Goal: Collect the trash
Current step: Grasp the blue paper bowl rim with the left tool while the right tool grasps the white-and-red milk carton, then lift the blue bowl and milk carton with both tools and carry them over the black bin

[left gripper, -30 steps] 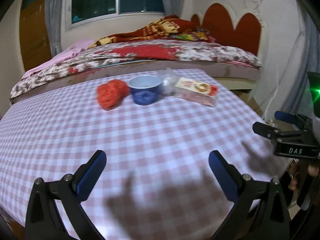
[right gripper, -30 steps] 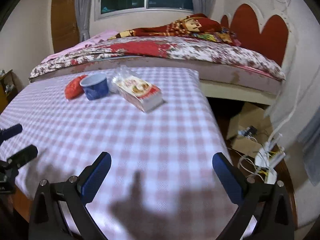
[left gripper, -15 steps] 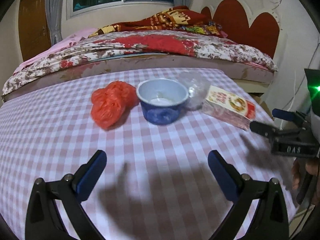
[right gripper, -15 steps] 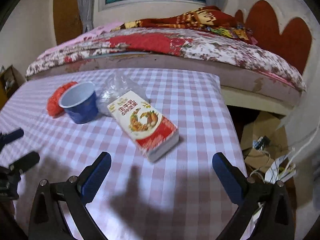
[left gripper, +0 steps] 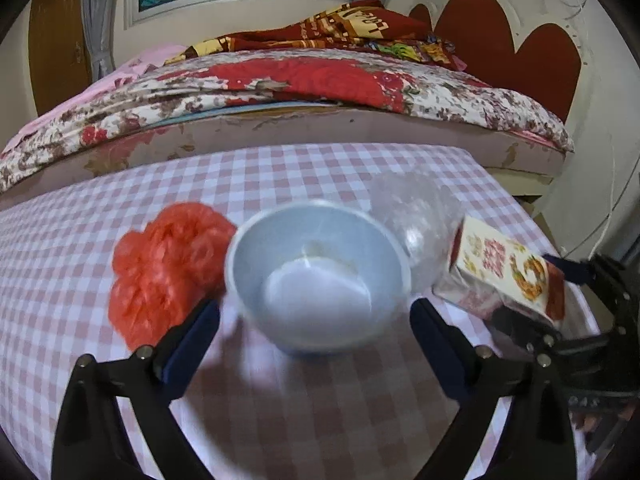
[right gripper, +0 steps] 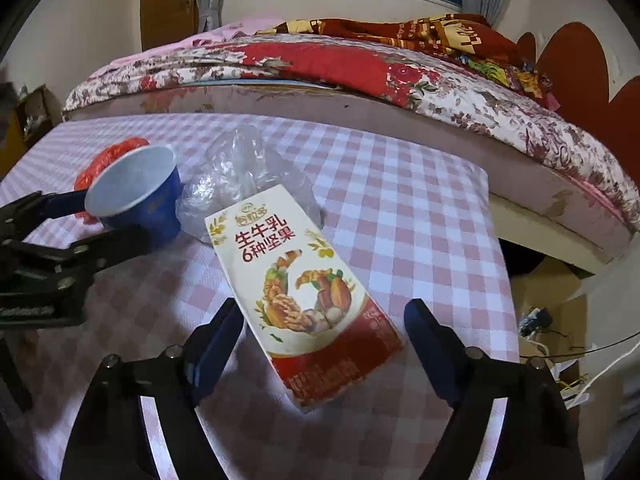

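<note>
A blue paper cup [left gripper: 320, 276] [right gripper: 136, 196] stands open-mouthed on the pink checked table [left gripper: 320, 168]. My left gripper [left gripper: 314, 332] [right gripper: 92, 220] has a finger on each side of the cup; its jaws are closing, with small gaps still showing. A crumpled red plastic bag [left gripper: 164, 268] [right gripper: 116, 156] lies left of the cup and a clear plastic bag [left gripper: 416, 220] [right gripper: 244, 176] lies right of it. A flat milk carton [right gripper: 304, 292] [left gripper: 508, 268] lies between the closing jaws of my right gripper [right gripper: 322, 328] [left gripper: 540, 300], and its pads do not press on it.
A bed with floral and red bedding [left gripper: 320, 80] [right gripper: 360, 68] runs along the table's far edge. The table's right edge [right gripper: 500, 240] drops to a floor with a cardboard box and cables [right gripper: 552, 312]. A red headboard [left gripper: 500, 44] backs the wall.
Both grippers moved forward over the table. The cup now sits between the left fingers and the carton between the right ones. Both pairs of fingers stand narrower than before.
</note>
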### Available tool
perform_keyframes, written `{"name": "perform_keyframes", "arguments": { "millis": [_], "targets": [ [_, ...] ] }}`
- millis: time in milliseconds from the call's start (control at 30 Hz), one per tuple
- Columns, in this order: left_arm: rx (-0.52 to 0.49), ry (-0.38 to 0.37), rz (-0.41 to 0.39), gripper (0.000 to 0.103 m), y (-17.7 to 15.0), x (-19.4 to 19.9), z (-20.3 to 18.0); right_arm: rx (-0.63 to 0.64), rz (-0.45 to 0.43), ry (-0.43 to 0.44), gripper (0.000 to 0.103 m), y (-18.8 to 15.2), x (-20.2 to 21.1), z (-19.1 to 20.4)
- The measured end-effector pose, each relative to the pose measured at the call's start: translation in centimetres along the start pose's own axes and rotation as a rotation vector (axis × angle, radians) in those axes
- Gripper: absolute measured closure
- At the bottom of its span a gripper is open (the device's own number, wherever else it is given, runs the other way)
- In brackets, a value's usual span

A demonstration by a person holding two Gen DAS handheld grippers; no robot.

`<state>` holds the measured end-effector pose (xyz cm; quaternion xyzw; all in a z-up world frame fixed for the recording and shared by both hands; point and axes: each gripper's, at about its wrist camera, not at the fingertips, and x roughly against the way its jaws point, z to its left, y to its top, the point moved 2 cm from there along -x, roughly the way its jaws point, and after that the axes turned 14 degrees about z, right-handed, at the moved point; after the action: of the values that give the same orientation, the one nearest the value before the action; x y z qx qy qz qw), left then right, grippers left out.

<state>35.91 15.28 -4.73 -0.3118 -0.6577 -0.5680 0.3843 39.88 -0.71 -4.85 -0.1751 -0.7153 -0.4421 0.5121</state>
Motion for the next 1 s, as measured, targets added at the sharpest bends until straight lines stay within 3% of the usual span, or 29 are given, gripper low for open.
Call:
{"name": "perform_keyframes", "arguments": {
  "millis": [100, 133, 300, 533, 633, 700, 767, 800, 833, 867, 1000],
  "targets": [
    [0.015, -0.014, 0.019, 0.013, 0.7, -0.8, 0.2, -0.007, 0.011, 0.026, 0.029, 0.1, -0.3, -0.1],
    [0.016, -0.019, 0.024, 0.024, 0.8, -1.0, 0.3, -0.017, 0.01, 0.036, 0.03, 0.1, -0.2, -0.2],
    [0.004, -0.038, -0.008, 0.025, -0.1, 0.0, 0.2, -0.047, 0.012, 0.085, 0.044, -0.9, 0.3, -0.3],
    [-0.036, -0.011, -0.056, 0.025, -2.8, 2.4, -0.1, -0.061, 0.013, 0.124, 0.047, -2.7, 1.4, 0.2],
    [-0.035, -0.01, -0.054, 0.025, -3.5, 2.8, 0.0, -0.083, 0.011, 0.16, 0.045, -2.9, 1.4, 0.5],
    [-0.031, -0.006, -0.046, 0.025, -4.0, 2.9, 0.3, -0.099, 0.01, 0.138, 0.02, -2.6, 1.0, 0.5],
    [-0.033, -0.001, -0.035, 0.025, -4.3, 2.9, 0.7, -0.093, -0.004, 0.09, 0.017, -2.0, 0.9, 0.6],
    [-0.037, 0.0, -0.031, 0.025, -4.5, 3.0, 0.7, -0.088, -0.01, 0.099, 0.018, -1.8, 0.9, 0.7],
    [-0.042, 0.003, -0.028, 0.025, -4.6, 3.0, 0.8, -0.083, -0.003, 0.117, 0.027, -1.7, 0.8, 0.8],
    [-0.045, 0.004, -0.03, 0.025, -4.8, 3.2, 0.9, -0.077, 0.016, 0.146, 0.048, -1.6, 0.5, 0.8],
    [-0.058, -0.008, -0.042, 0.025, -5.6, 3.7, 0.6, -0.043, 0.002, 0.097, 0.05, -2.1, 1.4, 2.0]
  ]
}}
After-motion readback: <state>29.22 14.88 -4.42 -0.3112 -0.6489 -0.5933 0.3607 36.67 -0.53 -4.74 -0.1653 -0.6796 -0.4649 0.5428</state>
